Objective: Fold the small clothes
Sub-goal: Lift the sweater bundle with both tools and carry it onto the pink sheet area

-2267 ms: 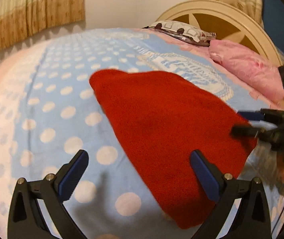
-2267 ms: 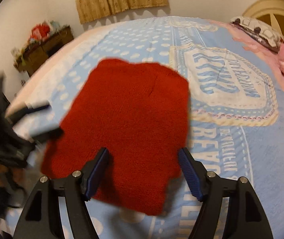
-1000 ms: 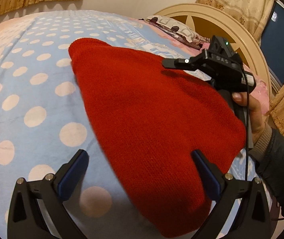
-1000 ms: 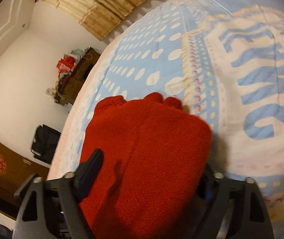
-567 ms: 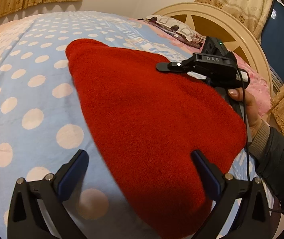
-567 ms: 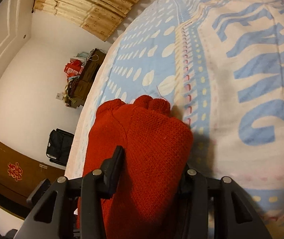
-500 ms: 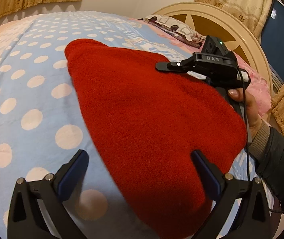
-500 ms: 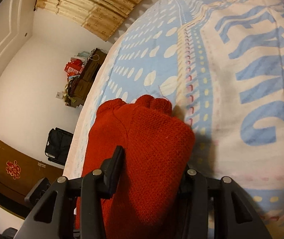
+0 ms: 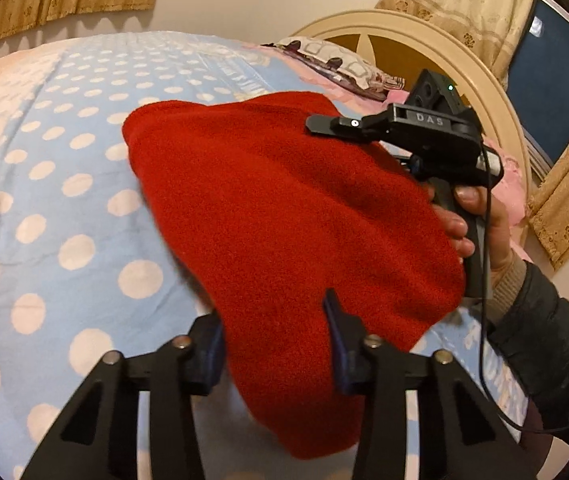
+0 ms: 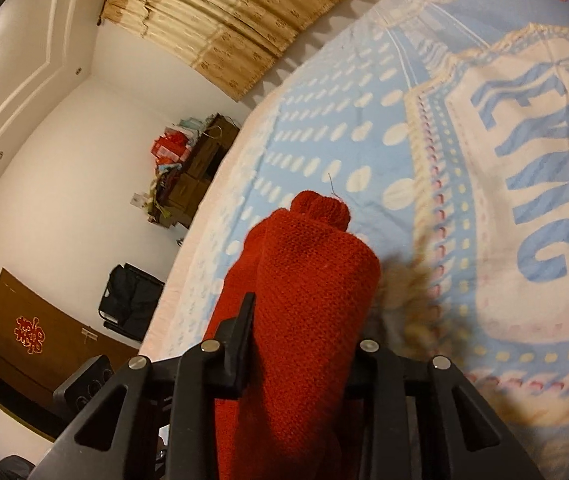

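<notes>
A red knit hat (image 9: 284, 216) is partly lifted off the bed (image 9: 64, 208). The left hand-held gripper (image 9: 274, 340) clamps its near edge; the right hand-held gripper (image 10: 304, 344) clamps its right side. It looks soft, light and floppy: grip the edges.

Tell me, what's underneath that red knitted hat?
The red knitted hat lies on a blue polka-dot bedspread. Both sets of fingers clamp its edges. Whatever lies directly beneath is covered.
</notes>
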A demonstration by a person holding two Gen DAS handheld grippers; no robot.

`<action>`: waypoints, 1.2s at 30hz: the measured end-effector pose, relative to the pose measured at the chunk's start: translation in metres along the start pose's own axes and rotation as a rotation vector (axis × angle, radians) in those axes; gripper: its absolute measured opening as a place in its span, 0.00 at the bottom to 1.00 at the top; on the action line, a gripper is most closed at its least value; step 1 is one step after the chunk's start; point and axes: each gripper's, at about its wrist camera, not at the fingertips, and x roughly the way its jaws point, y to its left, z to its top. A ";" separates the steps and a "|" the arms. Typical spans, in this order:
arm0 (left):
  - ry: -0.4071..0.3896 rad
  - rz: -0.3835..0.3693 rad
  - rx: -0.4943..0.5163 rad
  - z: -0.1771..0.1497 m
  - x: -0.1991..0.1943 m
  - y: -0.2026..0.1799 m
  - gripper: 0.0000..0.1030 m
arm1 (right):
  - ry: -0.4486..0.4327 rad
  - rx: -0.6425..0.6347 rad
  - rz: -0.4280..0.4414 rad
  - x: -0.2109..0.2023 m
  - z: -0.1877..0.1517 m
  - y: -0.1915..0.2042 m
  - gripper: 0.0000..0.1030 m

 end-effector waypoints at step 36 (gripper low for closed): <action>-0.237 0.357 -0.160 -0.102 -0.187 0.052 0.37 | 0.227 -0.193 0.182 0.151 -0.096 0.223 0.31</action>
